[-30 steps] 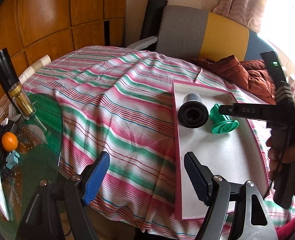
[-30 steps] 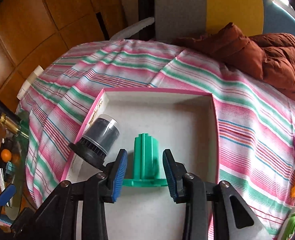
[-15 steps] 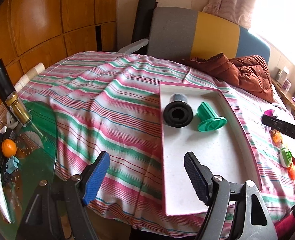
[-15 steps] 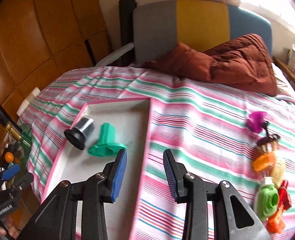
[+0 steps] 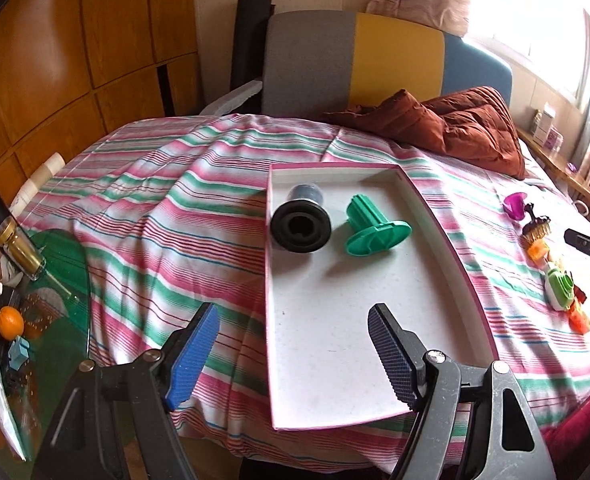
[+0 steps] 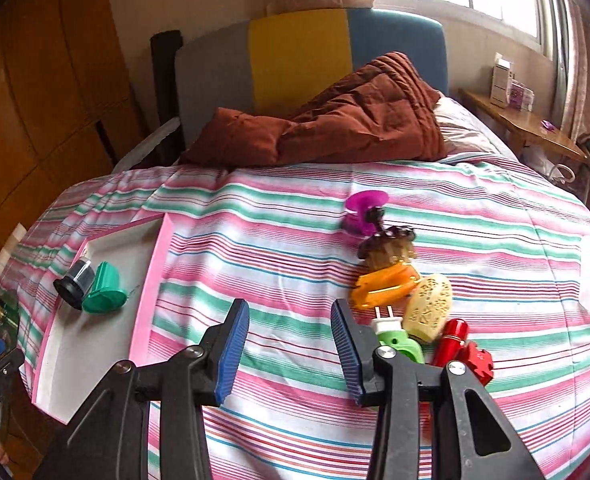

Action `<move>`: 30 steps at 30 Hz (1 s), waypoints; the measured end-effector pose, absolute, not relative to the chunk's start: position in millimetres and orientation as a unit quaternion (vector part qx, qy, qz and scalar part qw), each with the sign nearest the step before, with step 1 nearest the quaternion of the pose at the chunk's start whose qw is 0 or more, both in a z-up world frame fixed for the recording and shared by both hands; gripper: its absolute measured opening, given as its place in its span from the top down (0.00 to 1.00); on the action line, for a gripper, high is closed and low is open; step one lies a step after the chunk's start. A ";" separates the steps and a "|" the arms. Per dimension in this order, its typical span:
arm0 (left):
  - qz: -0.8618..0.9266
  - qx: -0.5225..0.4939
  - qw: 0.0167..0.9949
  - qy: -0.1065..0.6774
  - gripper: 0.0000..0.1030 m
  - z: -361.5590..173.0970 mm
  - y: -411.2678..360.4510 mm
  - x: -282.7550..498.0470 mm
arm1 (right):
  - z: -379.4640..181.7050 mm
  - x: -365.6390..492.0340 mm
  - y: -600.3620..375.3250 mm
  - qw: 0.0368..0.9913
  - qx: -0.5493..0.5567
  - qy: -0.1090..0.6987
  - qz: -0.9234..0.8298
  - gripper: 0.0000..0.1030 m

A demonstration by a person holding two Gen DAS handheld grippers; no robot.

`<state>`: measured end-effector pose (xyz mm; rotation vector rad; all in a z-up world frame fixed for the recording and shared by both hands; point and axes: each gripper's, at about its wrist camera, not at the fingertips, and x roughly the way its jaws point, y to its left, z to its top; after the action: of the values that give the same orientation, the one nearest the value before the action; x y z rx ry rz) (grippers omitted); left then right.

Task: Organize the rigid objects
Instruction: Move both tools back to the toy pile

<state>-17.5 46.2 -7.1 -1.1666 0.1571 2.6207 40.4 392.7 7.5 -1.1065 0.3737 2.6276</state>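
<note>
Pink-rimmed white tray (image 5: pixel 435 216) on striped bedspread (image 5: pixel 155 216), holding black cylinder (image 5: pixel 301 226) beside green flanged spool (image 5: pixel 375 228), left gripper (image 5: pixel 293 354) and right gripper (image 6: pixel 291 354) fingers spread, empty

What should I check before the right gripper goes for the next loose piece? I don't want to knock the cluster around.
1. Right gripper empty and open: ok, nothing between its blue pads.
2. Left gripper out of the way: ok, open and empty over the near end of the pink-rimmed white tray.
3. Room in the tray: ok, only the black ribbed cylinder and the green flanged plastic piece lie at its far end.
4. Next target free to grasp: not ok, the orange plastic piece, cream oval piece and green-and-white plug touch or overlap.
5. Purple plastic cup: cannot tell whether it touches the brown piece.
</note>
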 end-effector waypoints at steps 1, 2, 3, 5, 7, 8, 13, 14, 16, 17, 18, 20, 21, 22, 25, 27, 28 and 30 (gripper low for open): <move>0.903 -0.403 0.136 0.056 0.25 -7.3 48.9 -16.9 | 8.2 44.1 399.6 0.140 -0.379 0.133 0.905 0.59; 0.903 -0.403 0.139 0.059 0.25 -7.4 51.8 -16.4 | 8.8 48.4 406.3 0.148 -0.376 0.137 0.904 0.59; 0.902 -0.403 0.141 0.061 0.25 -7.4 54.3 -16.0 | 9.7 52.2 413.0 0.156 -0.373 0.141 0.904 0.59; 0.901 -0.403 0.144 0.066 0.25 -7.7 58.9 -15.1 | 11.3 59.1 425.1 0.170 -0.368 0.145 0.902 0.59; 0.900 -0.405 0.148 0.070 0.25 -8.1 62.7 -14.8 | 12.7 65.9 436.3 0.183 -0.364 0.148 0.901 0.59; 0.899 -0.406 0.150 0.071 0.25 -8.4 64.0 -15.0 | 13.6 68.7 441.8 0.190 -0.361 0.150 0.900 0.59; 0.895 -0.409 0.161 0.073 0.25 -9.4 70.8 -14.5 | 17.4 82.3 470.2 0.228 -0.346 0.159 0.896 0.59; 0.893 -0.412 0.167 0.075 0.25 -9.9 73.0 -14.5 | 17.4 85.0 477.3 0.237 -0.341 0.162 0.895 0.59; 0.891 -0.413 0.173 0.079 0.25 -9.6 77.1 -14.3 | 16.6 91.3 491.5 0.258 -0.332 0.172 0.891 0.59; 0.890 -0.413 0.176 0.080 0.25 -8.8 79.8 -14.2 | 15.8 95.4 499.3 0.270 -0.326 0.180 0.888 0.59; 0.889 -0.412 0.183 0.081 0.25 -7.7 83.5 -14.2 | 14.3 100.1 507.1 0.281 -0.319 0.193 0.884 0.59; 0.888 -0.408 0.195 0.082 0.25 -4.1 91.2 -13.5 | 9.2 109.5 522.7 0.300 -0.310 0.235 0.871 0.59; 0.887 -0.406 0.202 0.084 0.25 -2.4 96.6 -13.4 | 7.1 113.5 529.7 0.306 -0.307 0.256 0.864 0.59; 0.886 -0.405 0.209 0.086 0.25 -1.0 102.7 -13.4 | 6.0 117.4 534.8 0.310 -0.302 0.272 0.859 0.59; 0.881 -0.400 0.235 0.095 0.25 3.4 124.7 -11.2 | 6.3 125.3 542.8 0.321 -0.287 0.293 0.854 0.59; 0.874 -0.399 0.255 0.106 0.25 5.0 143.6 -10.3 | 5.8 127.5 546.1 0.323 -0.282 0.304 0.851 0.59; 0.871 -0.400 0.264 0.109 0.25 5.3 152.7 -10.0 | 5.3 128.8 547.4 0.323 -0.280 0.309 0.850 0.59; 0.863 -0.402 0.285 0.114 0.25 5.4 172.5 -9.2 | 4.5 131.4 548.4 0.321 -0.276 0.320 0.847 0.59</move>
<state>-9.2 172.5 5.4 -1.0756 0.3058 2.3069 131.4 548.4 4.5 -0.7250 0.8407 2.2262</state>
